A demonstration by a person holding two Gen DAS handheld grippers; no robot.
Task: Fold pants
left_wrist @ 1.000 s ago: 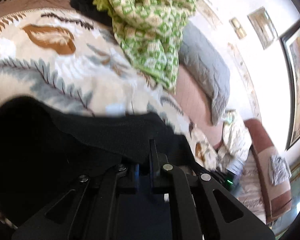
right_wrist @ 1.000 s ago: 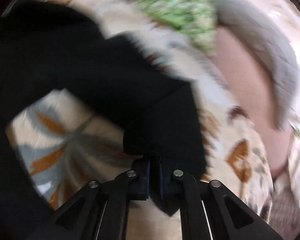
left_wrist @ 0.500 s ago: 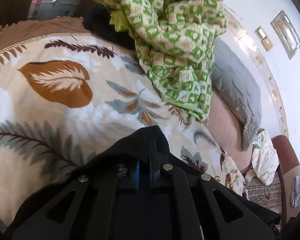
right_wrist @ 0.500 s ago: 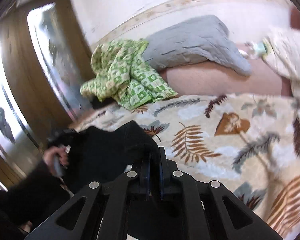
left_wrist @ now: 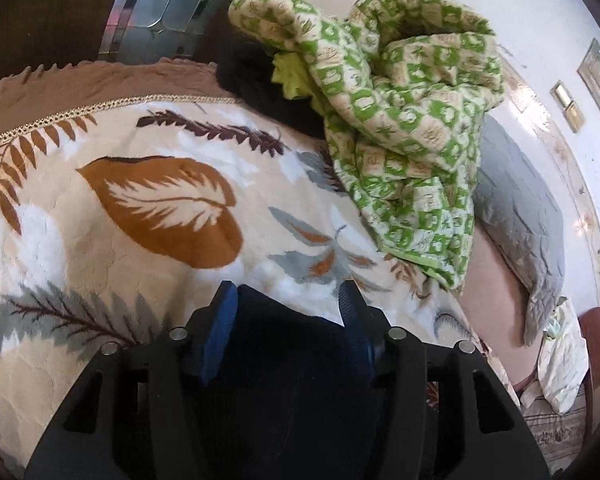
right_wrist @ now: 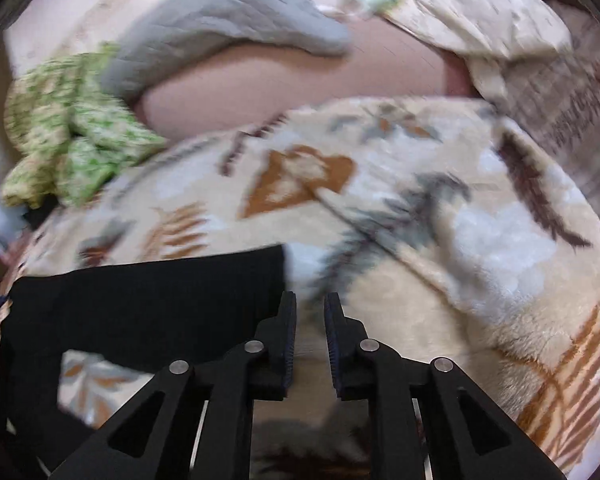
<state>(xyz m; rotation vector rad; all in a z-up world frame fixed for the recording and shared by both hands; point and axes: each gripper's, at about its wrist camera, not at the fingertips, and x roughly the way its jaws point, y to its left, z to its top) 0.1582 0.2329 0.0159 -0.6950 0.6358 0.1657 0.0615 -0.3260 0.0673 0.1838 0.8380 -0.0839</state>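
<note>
Two grippers over a leaf-print blanket (right_wrist: 480,240) on the bed — and across it the black pants (right_wrist: 148,300) lie flat, long axis running sideways in the right wrist view, a straight edge ending just left of the right gripper (right_wrist: 309,308), whose fingers stand slightly apart on nothing. Plain dark cloth, with a gap showing blanket beneath. Left gripper (left_wrist: 286,300) spread wide, dark pants fabric lying between its blue pads (left_wrist: 220,320) — a green checked quilt (left_wrist: 400,120) heaped beyond.
</note>
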